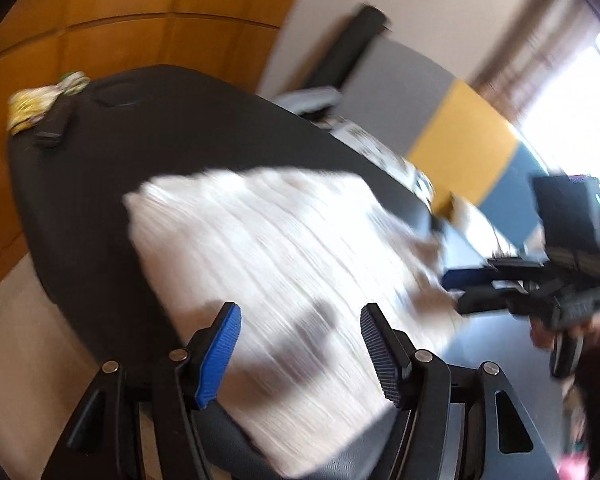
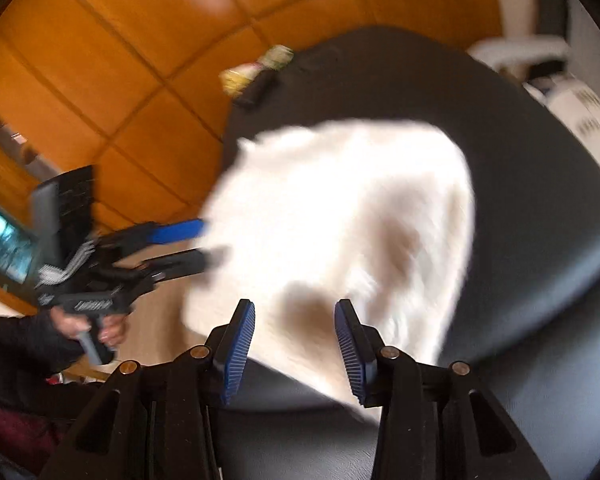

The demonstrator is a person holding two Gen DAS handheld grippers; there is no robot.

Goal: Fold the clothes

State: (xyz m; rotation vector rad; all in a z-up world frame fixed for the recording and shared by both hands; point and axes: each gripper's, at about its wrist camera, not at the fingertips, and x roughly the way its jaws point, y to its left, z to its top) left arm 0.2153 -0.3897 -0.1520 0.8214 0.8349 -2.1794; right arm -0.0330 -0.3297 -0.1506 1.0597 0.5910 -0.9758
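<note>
A white cloth (image 1: 284, 256) lies folded on the black table (image 1: 148, 152), blurred by motion; it also shows in the right wrist view (image 2: 340, 216). My left gripper (image 1: 300, 320) is open and empty, hovering over the cloth's near edge. My right gripper (image 2: 296, 316) is open and empty, above the cloth's near edge. The right gripper (image 1: 456, 290) shows in the left wrist view at the cloth's right edge, jaws apart. The left gripper (image 2: 210, 242) shows in the right wrist view at the cloth's left edge, jaws apart.
A yellow-green crumpled item (image 1: 40, 104) and a small black object (image 1: 54, 124) sit at the table's far corner. A chair (image 1: 380, 76) and patterned fabric (image 1: 384, 156) stand beyond the table. Orange wood panelling (image 2: 100, 60) is behind.
</note>
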